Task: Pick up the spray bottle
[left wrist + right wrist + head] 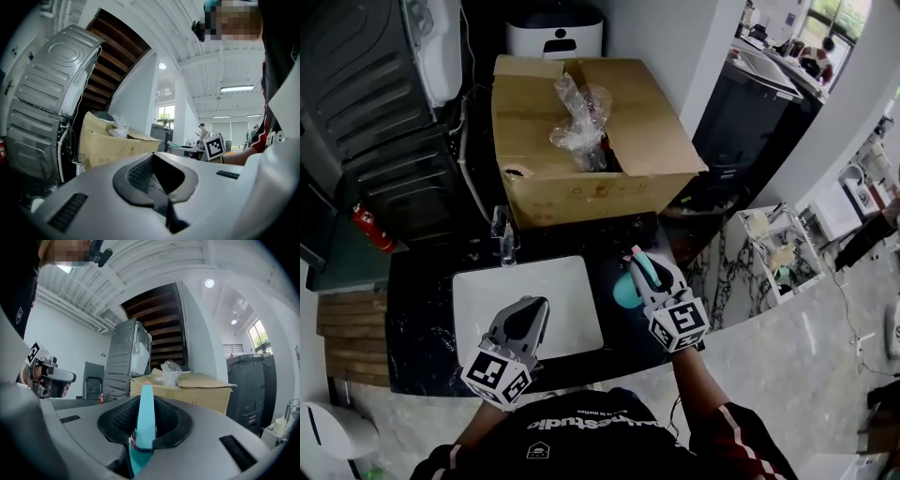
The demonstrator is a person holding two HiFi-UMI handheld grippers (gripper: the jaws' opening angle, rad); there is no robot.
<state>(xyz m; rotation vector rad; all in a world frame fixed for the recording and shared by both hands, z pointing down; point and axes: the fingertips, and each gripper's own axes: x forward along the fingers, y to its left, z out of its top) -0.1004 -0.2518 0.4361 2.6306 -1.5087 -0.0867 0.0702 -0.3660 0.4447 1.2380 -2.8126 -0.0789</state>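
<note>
Spray bottle [626, 292] beside sink [553, 292], cardboard box [581, 194] behind

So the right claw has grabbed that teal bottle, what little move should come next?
Probably lift it straight up a little, grip unchanged. The right claw is clamped on the spray bottle, whose base looks close to the dark counter beside the white sink.

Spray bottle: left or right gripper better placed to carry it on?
Right. The right gripper has its jaws closed on the teal spray bottle. The left gripper is empty, jaws together, off to the side over the white basin.
</note>
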